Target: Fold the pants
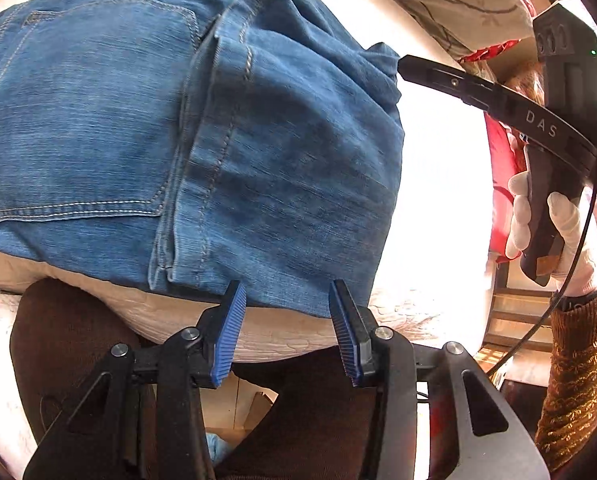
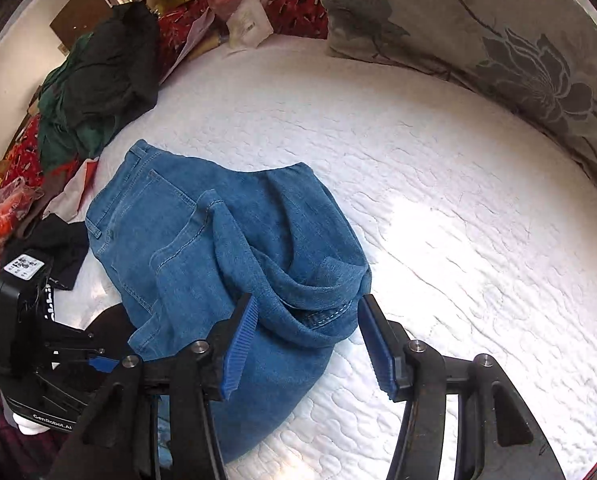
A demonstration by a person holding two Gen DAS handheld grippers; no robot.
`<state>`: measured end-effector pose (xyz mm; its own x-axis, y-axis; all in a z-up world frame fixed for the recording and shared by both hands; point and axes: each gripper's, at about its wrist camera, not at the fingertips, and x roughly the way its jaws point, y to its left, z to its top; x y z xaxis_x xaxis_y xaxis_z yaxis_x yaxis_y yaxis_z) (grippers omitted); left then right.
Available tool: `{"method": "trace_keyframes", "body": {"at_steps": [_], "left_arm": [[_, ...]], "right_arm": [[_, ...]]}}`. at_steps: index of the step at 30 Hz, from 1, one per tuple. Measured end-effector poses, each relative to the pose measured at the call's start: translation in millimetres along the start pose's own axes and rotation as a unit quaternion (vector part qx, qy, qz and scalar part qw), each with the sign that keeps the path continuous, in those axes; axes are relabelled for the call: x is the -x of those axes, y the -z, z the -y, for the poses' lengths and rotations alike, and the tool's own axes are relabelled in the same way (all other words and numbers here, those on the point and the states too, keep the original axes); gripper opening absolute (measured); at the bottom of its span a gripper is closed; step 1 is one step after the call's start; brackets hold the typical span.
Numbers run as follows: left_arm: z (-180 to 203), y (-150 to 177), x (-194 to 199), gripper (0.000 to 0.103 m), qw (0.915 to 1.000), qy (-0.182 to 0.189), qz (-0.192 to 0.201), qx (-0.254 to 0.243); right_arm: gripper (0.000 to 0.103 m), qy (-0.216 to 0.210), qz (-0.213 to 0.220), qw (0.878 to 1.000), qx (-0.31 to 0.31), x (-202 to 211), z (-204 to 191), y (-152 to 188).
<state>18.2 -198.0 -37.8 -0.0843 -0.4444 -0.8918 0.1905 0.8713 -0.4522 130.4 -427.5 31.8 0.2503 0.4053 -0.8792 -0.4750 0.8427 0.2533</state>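
Note:
A pair of blue jeans lies folded in a rumpled stack on the white quilted mattress, back pocket facing up. My left gripper is open, its blue pads just at the near edge of the jeans, holding nothing. The jeans also show in the right wrist view, with a leg bunched on top. My right gripper is open, its pads on either side of the rumpled leg end, not closed on it. The right gripper also shows in the left wrist view, beside the far corner of the jeans. The left gripper's body shows at the lower left of the right wrist view.
A grey floral pillow lies along the far edge of the mattress. A pile of dark and green clothes and a black garment sit to the left, with bags and red patterned fabric behind. The mattress edge is near me.

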Motion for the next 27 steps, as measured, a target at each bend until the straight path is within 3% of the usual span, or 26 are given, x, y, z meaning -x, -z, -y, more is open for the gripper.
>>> {"method": "trace_keyframes", "body": {"at_steps": [3, 7, 12, 14, 16, 17, 20, 21, 22, 24, 26, 27], "left_arm": [[5.8, -0.9, -14.7, 0.042, 0.9998, -0.012, -0.018, 0.003], [2.0, -1.4, -31.8, 0.042, 0.9990, -0.010, -0.038, 0.022], [3.0, -3.7, -36.6, 0.042, 0.9987, -0.013, -0.042, 0.026], [3.1, -6.6, -39.6, 0.042, 0.9986, -0.012, -0.043, 0.028], [0.9, -7.3, -42.2, 0.042, 0.9984, -0.014, -0.045, 0.031], [0.5, -6.8, -42.5, 0.042, 0.9983, -0.014, -0.046, 0.034], [0.8, -11.4, -41.1, 0.042, 0.9983, -0.009, -0.038, 0.043], [0.0, -13.8, -44.1, 0.042, 0.9983, -0.012, -0.039, 0.043], [0.0, -16.5, -48.3, 0.042, 0.9977, -0.015, -0.045, 0.048], [-3.0, -16.8, -54.2, 0.042, 0.9968, -0.010, -0.055, 0.056], [0.4, -15.0, -49.2, 0.042, 0.9977, -0.008, -0.054, 0.041], [2.2, -14.0, -45.9, 0.042, 0.9981, -0.006, -0.050, 0.036]], "right_arm": [[0.054, 0.055, -0.017, 0.993, 0.103, -13.1, -31.5, 8.5], [0.050, 0.143, -0.021, 0.965, 0.221, -31.4, -55.2, 6.0], [0.050, 0.144, -0.046, 0.943, 0.298, -42.7, -64.5, -6.2], [0.042, 0.154, -0.084, 0.931, 0.320, -53.7, -63.1, -7.1], [0.026, 0.176, -0.118, 0.920, 0.331, -62.2, -55.2, -10.7], [0.026, 0.184, -0.127, 0.916, 0.332, -63.5, -50.9, -14.5], [0.011, 0.203, -0.113, 0.924, 0.304, -59.0, -38.0, -39.5], [0.008, 0.198, -0.106, 0.936, 0.272, -58.0, -27.8, -52.0], [0.008, 0.181, -0.106, 0.949, 0.234, -59.2, -16.1, -62.6], [0.011, 0.163, -0.097, 0.963, 0.192, -60.6, -3.0, -73.3], [0.014, 0.098, -0.086, 0.980, 0.150, -49.6, 4.4, -79.2], [0.014, 0.072, -0.076, 0.982, 0.155, -40.1, 2.5, -76.8]]}}
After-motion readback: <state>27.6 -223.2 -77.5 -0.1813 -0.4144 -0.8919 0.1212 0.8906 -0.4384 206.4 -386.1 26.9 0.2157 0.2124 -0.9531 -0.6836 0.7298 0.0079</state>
